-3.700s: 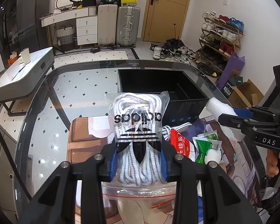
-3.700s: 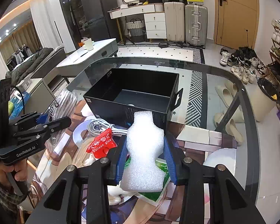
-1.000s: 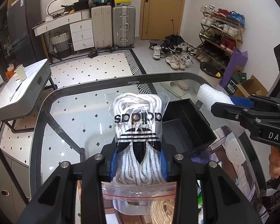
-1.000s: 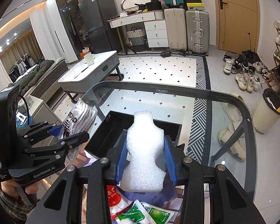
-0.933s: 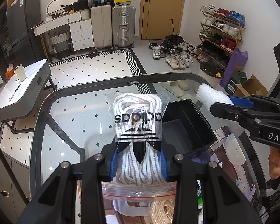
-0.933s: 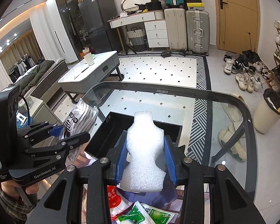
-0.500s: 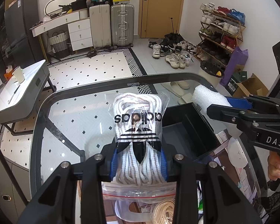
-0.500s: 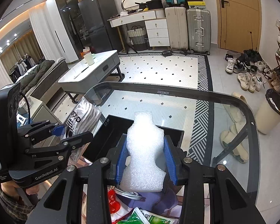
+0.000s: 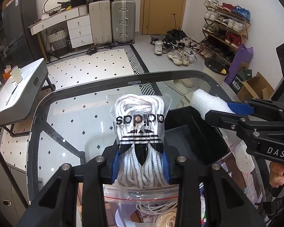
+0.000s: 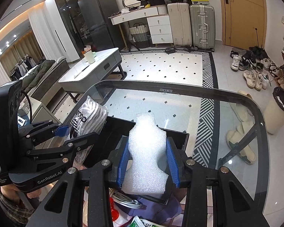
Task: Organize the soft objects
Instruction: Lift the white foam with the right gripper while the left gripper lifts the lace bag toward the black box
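My left gripper is shut on a clear adidas bag of white shoelaces and holds it up over the left edge of the black storage box. My right gripper is shut on a white foam piece and holds it above the same box. In the left wrist view the right gripper comes in from the right with the foam over the box's far corner. In the right wrist view the left gripper with the lace bag is at the left.
The box sits on a glass table with a rounded rim. Near the front edge lie a coil of cord, a grey cable, a red packet and a green packet.
Both grippers have risen and moved forward with their loads. The box has dropped lower in both views and now lies directly under the held objects.
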The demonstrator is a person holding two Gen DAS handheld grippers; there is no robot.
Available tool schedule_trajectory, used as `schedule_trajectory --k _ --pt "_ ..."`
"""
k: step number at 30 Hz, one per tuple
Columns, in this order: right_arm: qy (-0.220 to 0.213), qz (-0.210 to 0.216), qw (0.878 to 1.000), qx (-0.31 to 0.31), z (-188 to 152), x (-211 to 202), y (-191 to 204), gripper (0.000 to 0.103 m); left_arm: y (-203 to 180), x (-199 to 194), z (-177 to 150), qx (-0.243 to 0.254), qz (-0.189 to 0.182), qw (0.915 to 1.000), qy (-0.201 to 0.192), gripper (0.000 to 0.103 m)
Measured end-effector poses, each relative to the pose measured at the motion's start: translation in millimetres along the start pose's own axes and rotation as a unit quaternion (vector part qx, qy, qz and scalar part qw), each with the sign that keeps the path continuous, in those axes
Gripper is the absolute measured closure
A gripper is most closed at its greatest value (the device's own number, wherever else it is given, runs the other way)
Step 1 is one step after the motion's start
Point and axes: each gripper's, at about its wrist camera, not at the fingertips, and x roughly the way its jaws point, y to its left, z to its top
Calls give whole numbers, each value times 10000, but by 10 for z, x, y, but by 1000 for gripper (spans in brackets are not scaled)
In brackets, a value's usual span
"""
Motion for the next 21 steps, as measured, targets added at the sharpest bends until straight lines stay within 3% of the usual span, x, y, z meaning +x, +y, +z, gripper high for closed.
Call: schedule_trajectory --k 21 --pt "288 126 9995 84 4 403 -102 65 -95 367 22 -9 -65 9995 309 69"
